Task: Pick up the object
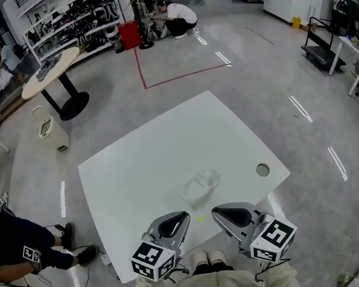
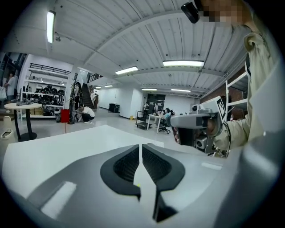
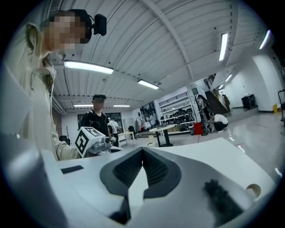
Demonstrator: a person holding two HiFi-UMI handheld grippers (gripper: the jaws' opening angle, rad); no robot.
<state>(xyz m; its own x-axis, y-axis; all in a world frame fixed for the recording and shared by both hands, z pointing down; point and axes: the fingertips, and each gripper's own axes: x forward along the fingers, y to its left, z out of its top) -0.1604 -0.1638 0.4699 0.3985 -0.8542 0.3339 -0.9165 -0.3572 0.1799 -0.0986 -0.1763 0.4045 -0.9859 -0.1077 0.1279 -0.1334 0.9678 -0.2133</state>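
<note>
Clear plastic container sits on the white table, toward the near edge and a little ahead of both grippers, touched by neither. It is see-through and faint against the tabletop, so its exact shape is hard to make out.

The left gripper hovers over the near edge of the table, just short of the container. In the left gripper view its jaws are pressed together along their length with nothing between them. The right gripper hangs beside it, slightly nearer the container, and its jaws are likewise closed and empty in the right gripper view (only bare tabletop shows past the tips). Each gripper shows in the other's view: the right gripper held in a pale sleeve, and the left gripper's marker cube.

A round hole is cut in the table near its right corner. Across the grey floor, a person crouches beside a red bin, and a round table stands in front of the storage shelves.
</note>
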